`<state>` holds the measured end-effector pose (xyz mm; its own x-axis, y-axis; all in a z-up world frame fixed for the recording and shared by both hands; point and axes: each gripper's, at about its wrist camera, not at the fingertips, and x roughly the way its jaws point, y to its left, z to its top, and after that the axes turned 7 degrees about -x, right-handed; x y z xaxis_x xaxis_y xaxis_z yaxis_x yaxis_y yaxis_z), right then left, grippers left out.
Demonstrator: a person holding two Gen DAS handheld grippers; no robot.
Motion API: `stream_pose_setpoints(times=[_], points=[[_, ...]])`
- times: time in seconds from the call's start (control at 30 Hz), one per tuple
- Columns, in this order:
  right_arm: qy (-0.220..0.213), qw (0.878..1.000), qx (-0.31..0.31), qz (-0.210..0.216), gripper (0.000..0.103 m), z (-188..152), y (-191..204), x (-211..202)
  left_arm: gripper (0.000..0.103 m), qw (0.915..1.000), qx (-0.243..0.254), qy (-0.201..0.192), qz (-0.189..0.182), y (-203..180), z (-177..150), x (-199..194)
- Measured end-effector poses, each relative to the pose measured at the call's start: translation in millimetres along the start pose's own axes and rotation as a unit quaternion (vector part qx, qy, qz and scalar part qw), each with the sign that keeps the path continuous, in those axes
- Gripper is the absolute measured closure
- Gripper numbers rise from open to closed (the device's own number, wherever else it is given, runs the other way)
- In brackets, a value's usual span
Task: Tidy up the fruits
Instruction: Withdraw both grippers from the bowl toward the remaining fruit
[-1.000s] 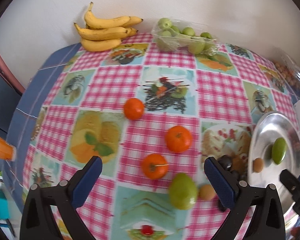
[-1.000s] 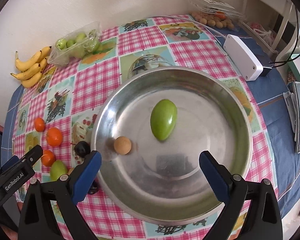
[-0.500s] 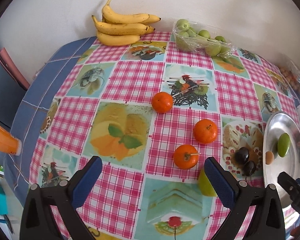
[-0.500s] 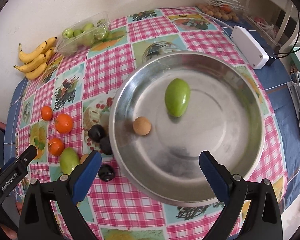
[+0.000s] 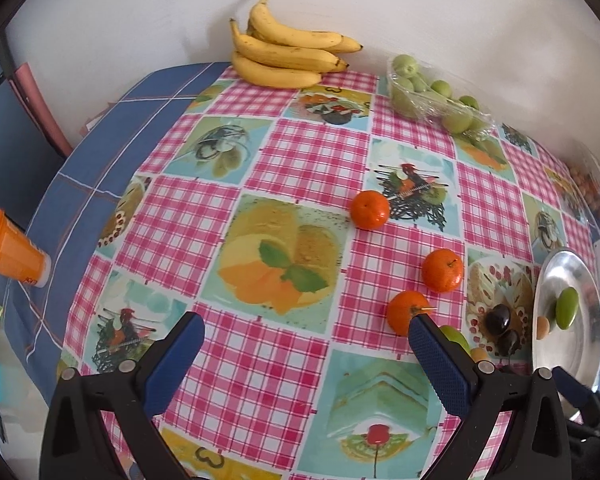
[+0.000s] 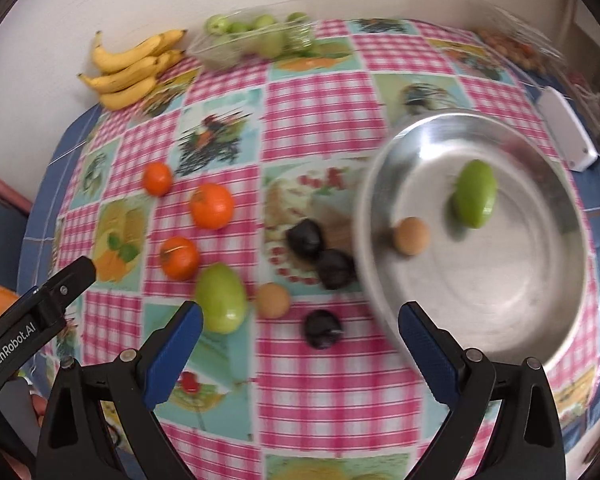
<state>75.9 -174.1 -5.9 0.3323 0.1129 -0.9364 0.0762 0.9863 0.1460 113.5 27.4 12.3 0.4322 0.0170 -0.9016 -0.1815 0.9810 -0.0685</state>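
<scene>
- Two fruits already lie in the steel bowl: a green mango toward its far side and a small tan fruit close to its left rim.
- Left of the bowl, three dark plums sit nearest it, two almost touching the rim and a third a little nearer the camera.
- Farther left of the bowl come a second tan fruit, a second green mango just beside it, and three oranges well apart from the rim.
- Far behind the bowl, against the wall, lie the bananas and a wrapped tray of small green fruits.
- Right gripper hangs over the cloth left of the bowl with its fingers spread wide and nothing between them (the view is motion-blurred).
- Left gripper is likewise wide apart and empty, farther left of the bowl, with one orange just past its right fingertip.
- Handling, as a judgement: the plums look smooth and soft-skinned, so a light squeeze across the widest part seems right; too hard would bruise them.
- Oranges seem firm and grippy but round, likely to roll if nudged; take them across the middle.
- Mango on the cloth appears heavier and slick, best held across its narrow width near the centre.
</scene>
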Motion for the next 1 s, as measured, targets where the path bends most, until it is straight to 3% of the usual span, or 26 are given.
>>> stream_pose_setpoints(times=[0.33,0.73,1.0], points=[[0.015,0.999,-0.033,0.021,0.005,0,32,19,0.000,0.9993,-0.036,0.006,0.000,21,5,3],[-0.043,0.998,-0.032,0.030,0.000,6,20,10,0.000,0.9988,-0.037,0.016,-0.026,13,4,8],[-0.047,0.997,-0.045,0.036,0.000,6,16,2,0.000,0.9986,-0.042,0.004,-0.033,11,6,5]])
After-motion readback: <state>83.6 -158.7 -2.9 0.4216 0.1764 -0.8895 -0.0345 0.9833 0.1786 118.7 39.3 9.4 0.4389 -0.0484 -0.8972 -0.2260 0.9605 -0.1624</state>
